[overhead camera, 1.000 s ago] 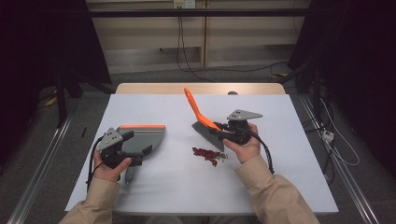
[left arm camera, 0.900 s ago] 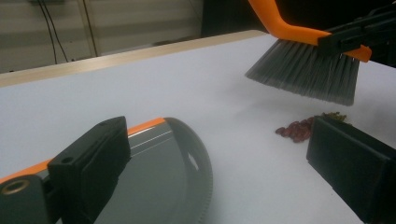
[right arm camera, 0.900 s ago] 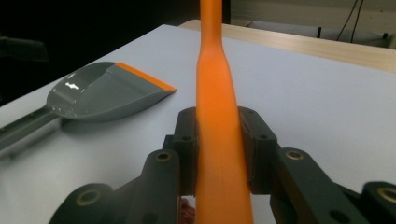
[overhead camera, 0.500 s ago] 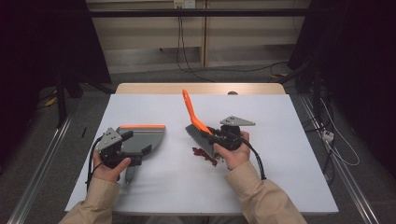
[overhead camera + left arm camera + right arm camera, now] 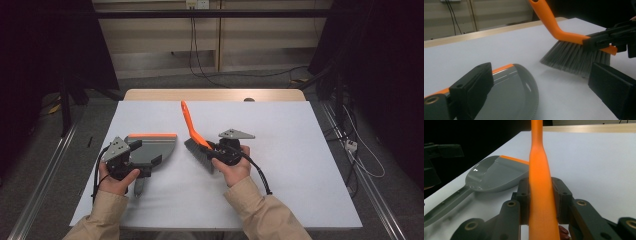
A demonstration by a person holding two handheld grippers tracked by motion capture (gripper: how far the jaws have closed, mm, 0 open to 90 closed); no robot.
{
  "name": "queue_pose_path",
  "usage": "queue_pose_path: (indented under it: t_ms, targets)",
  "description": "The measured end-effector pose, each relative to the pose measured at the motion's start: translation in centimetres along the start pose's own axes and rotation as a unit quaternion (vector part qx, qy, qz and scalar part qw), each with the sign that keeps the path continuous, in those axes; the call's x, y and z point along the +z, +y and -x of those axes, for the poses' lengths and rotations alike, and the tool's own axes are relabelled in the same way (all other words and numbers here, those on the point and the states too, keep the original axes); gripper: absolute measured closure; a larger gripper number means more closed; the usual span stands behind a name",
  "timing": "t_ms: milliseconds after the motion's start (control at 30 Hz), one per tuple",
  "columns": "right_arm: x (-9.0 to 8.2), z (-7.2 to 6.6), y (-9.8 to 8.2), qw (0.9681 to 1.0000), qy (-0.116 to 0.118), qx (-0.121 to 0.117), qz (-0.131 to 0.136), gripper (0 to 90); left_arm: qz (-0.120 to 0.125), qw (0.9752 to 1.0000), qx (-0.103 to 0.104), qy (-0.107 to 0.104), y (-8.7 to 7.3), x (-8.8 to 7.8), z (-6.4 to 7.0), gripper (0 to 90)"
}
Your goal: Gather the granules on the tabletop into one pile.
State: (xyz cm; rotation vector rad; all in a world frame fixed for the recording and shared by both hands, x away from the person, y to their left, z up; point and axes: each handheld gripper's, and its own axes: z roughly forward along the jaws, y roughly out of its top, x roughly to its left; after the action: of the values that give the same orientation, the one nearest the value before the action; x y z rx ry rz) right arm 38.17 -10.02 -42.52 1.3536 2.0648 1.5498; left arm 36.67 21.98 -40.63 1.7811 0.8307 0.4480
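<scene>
A brush with an orange handle (image 5: 189,122) and grey bristles (image 5: 199,156) stands tilted on the white table (image 5: 290,145). My right gripper (image 5: 210,149) is shut on the handle (image 5: 540,182) just above the bristles. A few small red bits (image 5: 564,231) peek out under the handle. Left of the brush lies a grey dustpan (image 5: 159,146) with an orange lip (image 5: 152,135), its mouth toward the bristles (image 5: 574,57). My left gripper (image 5: 146,152) sits over the pan with its jaws wide apart and nothing pressed between them (image 5: 541,87). The pan's handle (image 5: 140,187) sticks out below the left hand.
The table's far edge is a bare wooden strip (image 5: 215,95) with a small dark object (image 5: 248,99) on it. Cables (image 5: 200,55) run across the floor behind. Metal rails (image 5: 45,175) flank the table on both sides.
My right gripper has carried the brush left across the table, toward the dustpan. The red bits that lay open beside the bristles are now covered by the brush. The left hand has stayed put.
</scene>
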Motion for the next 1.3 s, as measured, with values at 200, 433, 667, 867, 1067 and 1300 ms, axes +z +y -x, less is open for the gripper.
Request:
queue_pose_path:
  t_ms: [200,433,667,867,1067,1300]
  targets:
    - [1.2,0.2,-0.7,0.9997,-0.009,0.013,-0.020,71.3,0.001,1.0000,0.000,0.002,0.0,-0.1,-0.1,5.6]
    - [0.6,0.8,-0.7,0.9987,-0.034,0.012,-0.035,71.3,0.004,1.0000,-0.001,0.004,0.1,-0.2,-0.2,5.6]
    - [-0.7,1.5,-1.0,0.9979,-0.051,0.021,-0.034,71.3,0.005,1.0000,0.000,0.004,0.1,-0.2,-0.1,5.6]
    - [-1.6,2.0,-1.3,0.9973,-0.062,0.025,-0.031,71.2,0.006,1.0000,0.000,0.004,0.1,-0.2,-0.1,5.6]
    - [-2.5,2.2,-1.5,0.9966,-0.074,0.024,-0.029,71.3,0.007,1.0000,0.000,0.005,0.2,-0.2,0.0,5.6]
    - [-3.5,2.8,-1.7,0.9958,-0.083,0.030,-0.025,71.3,0.006,1.0000,0.002,0.004,0.2,-0.2,0.0,5.6]
